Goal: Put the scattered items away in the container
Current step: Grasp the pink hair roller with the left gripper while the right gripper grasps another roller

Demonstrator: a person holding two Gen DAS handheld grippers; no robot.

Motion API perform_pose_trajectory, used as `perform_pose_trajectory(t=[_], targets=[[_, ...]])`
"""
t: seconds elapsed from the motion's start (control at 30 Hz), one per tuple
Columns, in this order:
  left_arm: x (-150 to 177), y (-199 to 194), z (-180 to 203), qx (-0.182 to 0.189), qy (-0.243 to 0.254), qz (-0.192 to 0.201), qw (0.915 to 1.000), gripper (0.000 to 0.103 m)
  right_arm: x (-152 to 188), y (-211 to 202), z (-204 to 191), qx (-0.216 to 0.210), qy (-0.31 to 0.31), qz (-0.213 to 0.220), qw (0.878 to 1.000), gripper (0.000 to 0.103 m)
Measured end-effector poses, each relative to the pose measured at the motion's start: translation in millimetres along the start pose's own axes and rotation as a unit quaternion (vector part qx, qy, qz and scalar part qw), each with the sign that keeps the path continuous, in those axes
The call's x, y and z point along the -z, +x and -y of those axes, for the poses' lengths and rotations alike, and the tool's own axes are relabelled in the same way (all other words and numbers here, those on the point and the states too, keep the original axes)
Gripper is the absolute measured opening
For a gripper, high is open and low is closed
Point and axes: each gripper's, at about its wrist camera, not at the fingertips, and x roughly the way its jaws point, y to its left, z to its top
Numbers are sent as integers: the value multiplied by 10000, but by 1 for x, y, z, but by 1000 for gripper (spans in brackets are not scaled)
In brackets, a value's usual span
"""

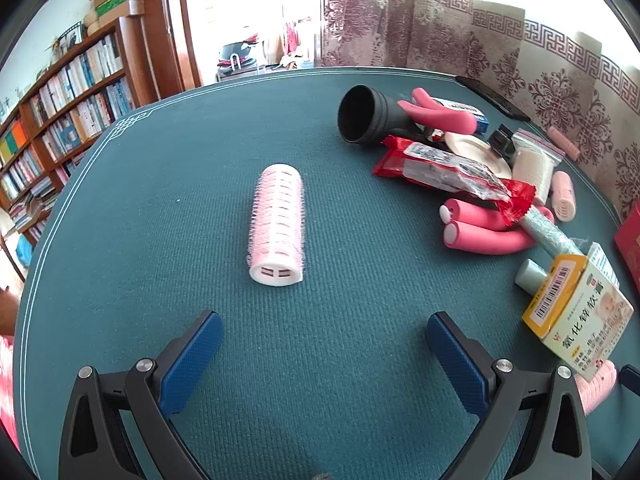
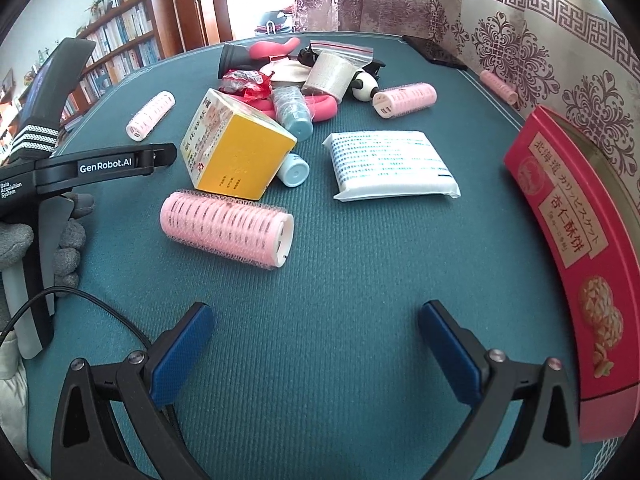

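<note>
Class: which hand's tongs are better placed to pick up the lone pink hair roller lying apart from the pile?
Left. The open left tongs face the lone pink mesh hair roller head-on, nothing between; it lies left of the right tongs.

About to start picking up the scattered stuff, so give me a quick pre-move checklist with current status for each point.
1. Left gripper open and empty: ok.
2. Right gripper open and empty: ok.
3. Pink mesh hair roller ahead of the left gripper lies alone on the green table mat, free to grasp: ok.
4. Large pink hair roller nearest the right gripper free to grasp: not ok, the yellow and white cardboard box looks to rest against it.
5. Red biscuit tin at the right edge open to receive items: cannot tell, its inside is barely visible.
</note>
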Motion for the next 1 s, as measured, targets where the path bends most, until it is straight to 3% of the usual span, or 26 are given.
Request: perform_pose_trajectory(t=[0.6, 0.87, 0.93, 1.0], targets=[[-7, -1, -20, 592, -141, 33, 9981, 103, -2, 2, -7, -12, -84, -20, 10000, 103], [-25, 14, -23, 225, -209, -98, 9995, 103, -5, 4, -1, -113, -30, 50, 9999, 103], [-31, 18, -25, 12, -263, -69, 9996, 94, -3, 3, -2, -122, -24, 60, 9999, 103], [-37, 20, -26, -83, -211, 8, 9997, 76, -3, 4, -3, -120, -23, 62, 9999, 103]])
